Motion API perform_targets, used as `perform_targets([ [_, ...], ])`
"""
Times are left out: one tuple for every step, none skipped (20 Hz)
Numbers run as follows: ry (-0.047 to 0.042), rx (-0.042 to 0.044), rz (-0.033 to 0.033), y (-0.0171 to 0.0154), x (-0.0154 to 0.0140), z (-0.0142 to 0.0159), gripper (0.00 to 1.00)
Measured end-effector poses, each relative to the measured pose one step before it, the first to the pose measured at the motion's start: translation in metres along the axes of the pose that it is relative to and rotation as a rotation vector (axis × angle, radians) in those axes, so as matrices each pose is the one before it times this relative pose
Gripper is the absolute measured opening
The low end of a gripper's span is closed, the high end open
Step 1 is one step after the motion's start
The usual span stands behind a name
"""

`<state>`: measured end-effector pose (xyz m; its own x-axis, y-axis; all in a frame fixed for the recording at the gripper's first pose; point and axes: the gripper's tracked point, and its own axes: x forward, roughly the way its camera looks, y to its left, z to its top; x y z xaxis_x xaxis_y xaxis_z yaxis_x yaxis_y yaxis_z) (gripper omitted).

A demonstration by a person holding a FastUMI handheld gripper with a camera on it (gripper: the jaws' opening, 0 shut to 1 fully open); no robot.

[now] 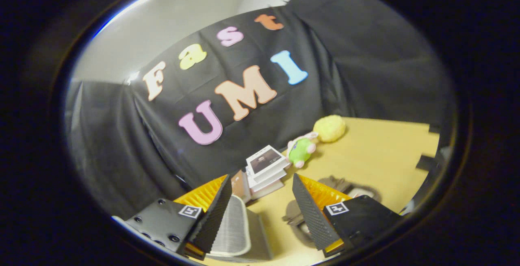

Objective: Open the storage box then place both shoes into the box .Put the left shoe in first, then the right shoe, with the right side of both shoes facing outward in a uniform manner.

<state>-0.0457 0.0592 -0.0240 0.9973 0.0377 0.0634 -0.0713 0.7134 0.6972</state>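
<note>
Hand-held gripper [260, 203] spread wide, pinching nothing. Storage box [235, 233] by the left finger, shoes [345, 189] behind the right one, lower centre of frame.

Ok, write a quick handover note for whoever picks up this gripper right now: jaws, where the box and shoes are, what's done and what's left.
Gripper: jaws open, gripping nothing, tilted above the table.
Grey ribbed panel, possibly part of the storage box, sits close beside the left finger; I cannot tell whether the box is open.
Dark shape, probably a shoe, lies on the table behind the right finger, partly hidden.
Done: nothing I can confirm.
Left: open the box if needed, then put in the left shoe, then the right, right sides facing outward.
</note>
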Motion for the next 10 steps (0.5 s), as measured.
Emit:
perform_targets([
  [0.00623,0.05866,-0.00301,0.00001,-0.00111,-0.01157,0.94],
  [0.00928,0.04222,-0.00679,-0.00018,-0.00059,-0.00856,0.94],
  [0.00659,0.05720,-0.00773,0.00008,-0.00006,-0.01030,0.94],
  [0.00254,0.05661,-0.00570,-0.00110,-0.00103,-0.00635,0.94],
  [0.00095,0.06807,-0.00448,-0.00011,-0.00154,-0.00834,0.94],
  [-0.00219,0.06227,-0.01216,-0.00412,-0.00109,-0.00680,0.94],
  [0.00597,0.06025,-0.02300,-0.00700,0.00285,-0.00788,0.94],
  [0.00252,0.06226,-0.02160,-0.00737,0.00349,-0.00821,0.94],
  [0.00138,0.06577,-0.01483,-0.00810,-0.00202,-0.00989,0.94],
  [-0.00071,0.06430,-0.00728,-0.00730,0.00063,-0.00751,0.94],
])
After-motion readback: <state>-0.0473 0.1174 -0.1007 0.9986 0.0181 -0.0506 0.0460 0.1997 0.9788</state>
